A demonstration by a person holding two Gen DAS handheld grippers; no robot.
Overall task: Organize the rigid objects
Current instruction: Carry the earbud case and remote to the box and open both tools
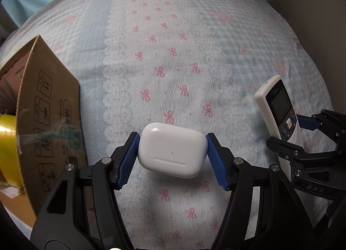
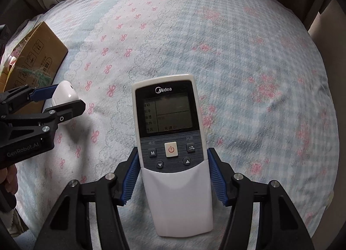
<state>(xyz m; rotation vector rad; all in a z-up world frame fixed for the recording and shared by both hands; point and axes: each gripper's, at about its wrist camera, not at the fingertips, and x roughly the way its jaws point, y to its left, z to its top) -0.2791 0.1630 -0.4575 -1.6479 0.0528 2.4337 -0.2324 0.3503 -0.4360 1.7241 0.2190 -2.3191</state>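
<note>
My left gripper (image 1: 172,149) is shut on a white earbud case (image 1: 172,149), its blue pads pressing both ends, held just above the bedspread. It also shows in the right wrist view (image 2: 64,96), at the left. My right gripper (image 2: 172,163) is shut on a white Midea remote control (image 2: 170,141), gripped at its middle, screen up. The remote also shows in the left wrist view (image 1: 279,109), at the right, held by the right gripper (image 1: 287,135). An open cardboard box (image 1: 49,120) stands to the left of the earbud case.
A roll of yellow tape (image 1: 7,148) lies in the box. The bed is covered by a blue-and-white spread with pink bows (image 1: 173,55). The box also shows in the right wrist view (image 2: 39,55), far left. Beige furniture (image 2: 324,23) borders the bed's right side.
</note>
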